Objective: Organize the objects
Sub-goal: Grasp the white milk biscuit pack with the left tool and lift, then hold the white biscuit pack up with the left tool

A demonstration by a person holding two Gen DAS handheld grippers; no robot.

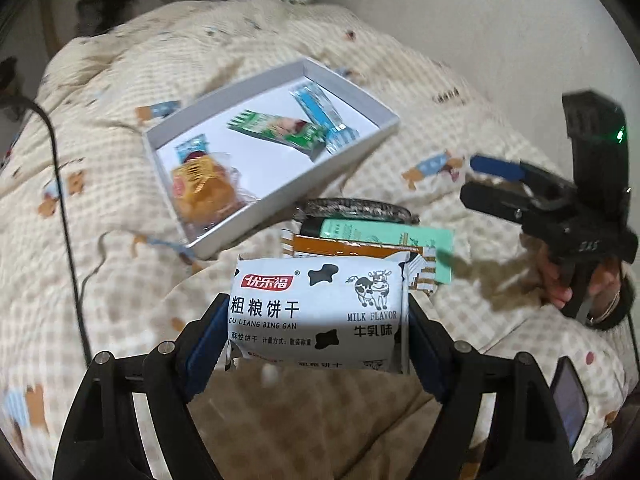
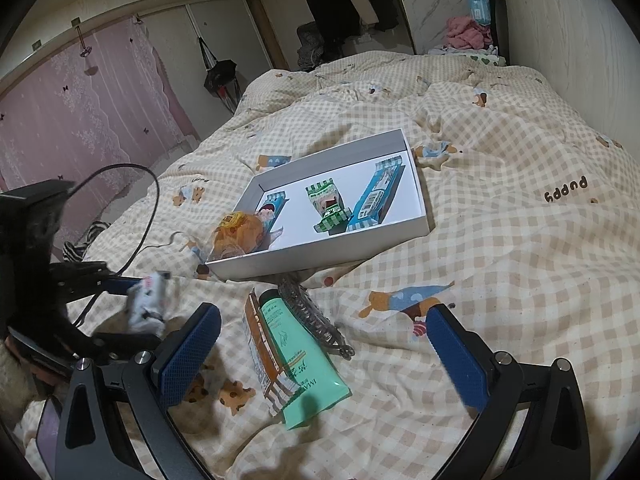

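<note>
My left gripper [image 1: 316,320] is shut on a white milk-flavour biscuit packet [image 1: 320,312] with a cow print, held above the bed; it also shows blurred at the left of the right wrist view [image 2: 146,300]. A white shallow box [image 1: 372,98] lies ahead on the quilt and holds a blue bar [image 1: 320,114], a green packet [image 1: 276,130], a small blue packet and an orange bun [image 1: 204,196]. My right gripper [image 2: 320,356] is open and empty over a mint-green tube [image 2: 300,356], an orange packet [image 2: 260,344] and a dark hair clip [image 2: 312,312].
The checked quilt [image 2: 520,260] covers the bed. A black cable [image 1: 64,208] runs over its left side. A wall runs along the bed's right. Clothes hang on a rack [image 2: 348,4] at the far end.
</note>
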